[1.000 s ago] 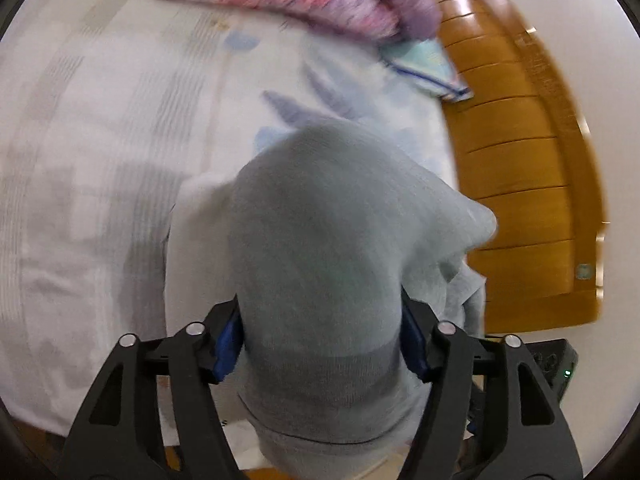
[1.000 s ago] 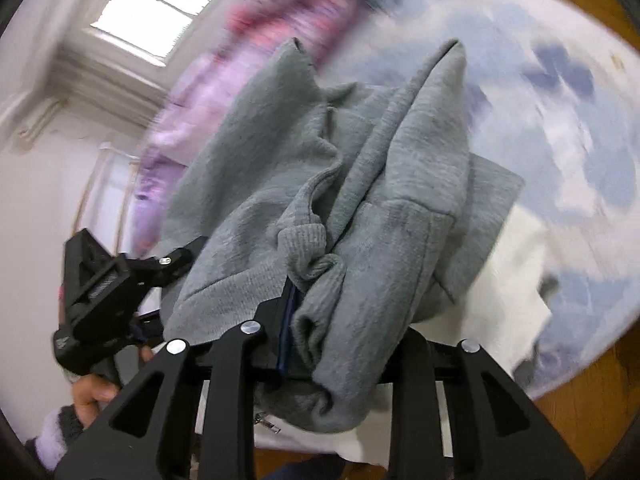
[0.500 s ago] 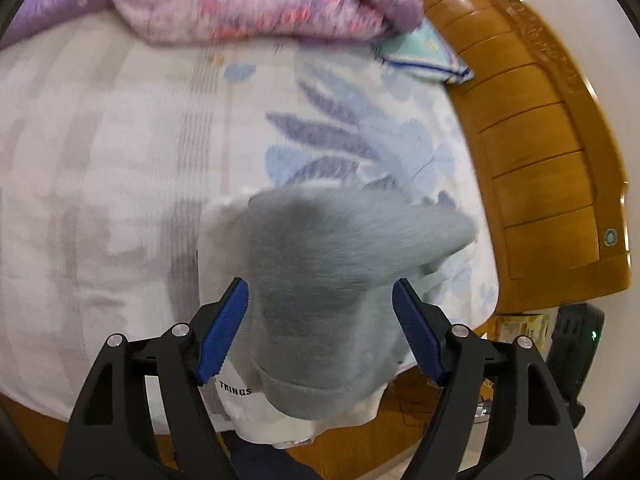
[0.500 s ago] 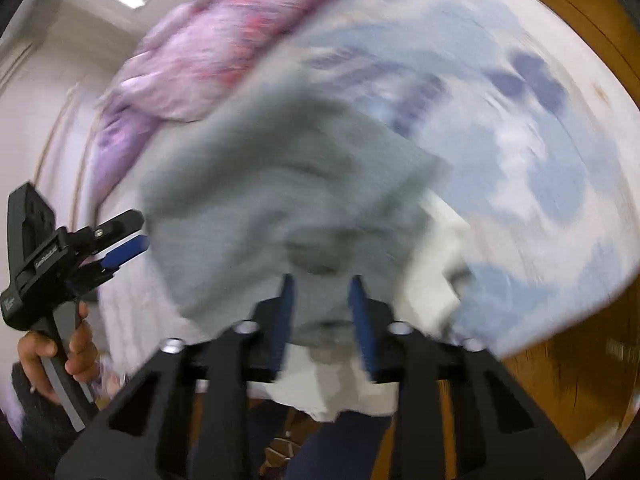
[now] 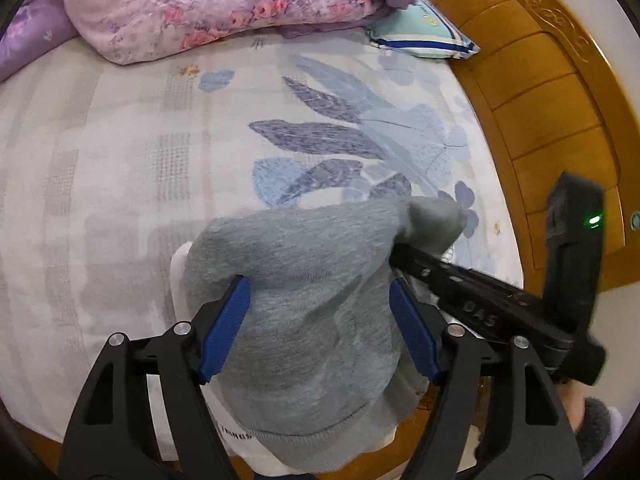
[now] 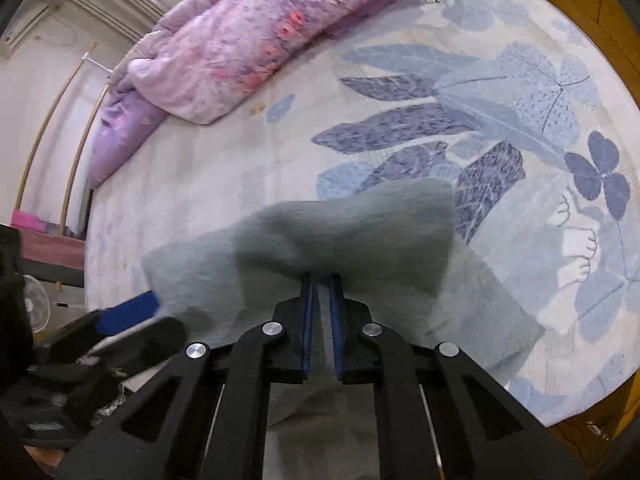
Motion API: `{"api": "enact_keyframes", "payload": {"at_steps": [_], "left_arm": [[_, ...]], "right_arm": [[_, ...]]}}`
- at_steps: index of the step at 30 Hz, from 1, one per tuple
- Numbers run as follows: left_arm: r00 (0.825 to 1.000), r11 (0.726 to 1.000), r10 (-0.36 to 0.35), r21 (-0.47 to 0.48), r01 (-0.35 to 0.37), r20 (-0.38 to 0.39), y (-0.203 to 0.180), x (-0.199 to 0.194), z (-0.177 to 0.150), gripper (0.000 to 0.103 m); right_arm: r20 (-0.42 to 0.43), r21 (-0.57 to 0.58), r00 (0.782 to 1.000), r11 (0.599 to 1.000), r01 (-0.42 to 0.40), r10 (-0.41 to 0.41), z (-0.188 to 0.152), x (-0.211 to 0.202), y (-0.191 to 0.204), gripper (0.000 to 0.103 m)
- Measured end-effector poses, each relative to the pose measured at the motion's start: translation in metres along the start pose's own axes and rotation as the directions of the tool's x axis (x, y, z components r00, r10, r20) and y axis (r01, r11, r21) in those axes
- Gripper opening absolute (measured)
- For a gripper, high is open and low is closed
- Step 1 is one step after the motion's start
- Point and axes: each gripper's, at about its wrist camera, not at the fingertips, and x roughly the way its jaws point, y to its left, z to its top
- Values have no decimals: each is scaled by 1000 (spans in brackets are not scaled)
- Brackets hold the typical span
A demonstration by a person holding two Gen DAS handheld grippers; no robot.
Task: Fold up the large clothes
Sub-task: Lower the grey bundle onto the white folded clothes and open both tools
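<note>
A grey sweatshirt [image 5: 308, 300] hangs bunched over the near edge of the bed, on top of a white garment [image 5: 180, 268]. My left gripper [image 5: 320, 320] is open, its blue pads [image 5: 224, 324] wide apart on either side of the grey cloth. My right gripper [image 6: 320, 292] is shut on a fold of the grey sweatshirt [image 6: 320, 240], which is motion-blurred. The right gripper also shows in the left wrist view [image 5: 480, 304], reaching under the cloth's right side. The left gripper shows at the lower left of the right wrist view [image 6: 120, 320].
The bed sheet [image 5: 160, 140] has a blue leaf print. A pink and purple floral duvet [image 5: 200, 4] lies at the far side, with a teal pillow [image 5: 420, 32] beside it. A wooden bed frame [image 5: 560, 120] curves along the right.
The left gripper has opened and let go of the sweatshirt. The raised sweatshirt has come down towards the bed's near edge. The right gripper still grips it and has come into the left wrist view.
</note>
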Motion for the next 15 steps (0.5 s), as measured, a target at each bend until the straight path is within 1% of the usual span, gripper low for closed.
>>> {"api": "enact_keyframes", "payload": {"at_steps": [2,3,4,5,6,7,8,9,11,12,13,14,15], "left_arm": [[1000,1000,11,10,-11,-23,2,5,6,73],[999,999,33,37,-32,-30,-1,6,7,73],[998,997,50,53,-49,-33,-3,7,7,73],[997,996,65,65,-62,-33,-3,9,6,73],[998,996,60,63,-58,-32,-1,10,4,73],[998,997,57,59,-55,-29,1,11,3,74],[998,997,56,56,-55,-26,2,11,3,74],[998,997,56,58,-55,-24,2,11,2,74],[998,997,55,59,-54,-24,1,10,1,74],[998,997,51,59,-49,-30,1,11,1,74],[998,998,44,54,-41,-39,1,11,1,74],[998,998,43,50,-40,-42,1,12,0,74],[998,997,45,57,-43,-38,0,11,-2,74]], "right_arm": [[-3,30,1000,1000,-1,1,1,-4,-4,6],[-2,37,1000,999,7,-6,-1,-10,-5,7],[-1,29,1000,999,27,-27,-7,-20,-3,8],[-6,24,1000,999,23,-22,-18,-30,-2,11],[-13,36,1000,999,7,-7,-27,-36,-2,12],[-29,61,999,998,-24,26,-41,-41,-4,13],[-48,65,997,997,-50,54,-53,-40,-3,13],[-75,58,995,997,-59,63,-64,-36,-2,13],[-135,36,991,999,-5,10,-87,-18,-6,12],[-152,50,988,999,6,2,-93,-12,-11,10],[-176,79,984,996,38,-23,-102,-5,-21,11],[-201,69,976,992,102,-86,-106,0,-26,11],[-201,63,974,991,120,-105,-111,3,-30,10]]}}
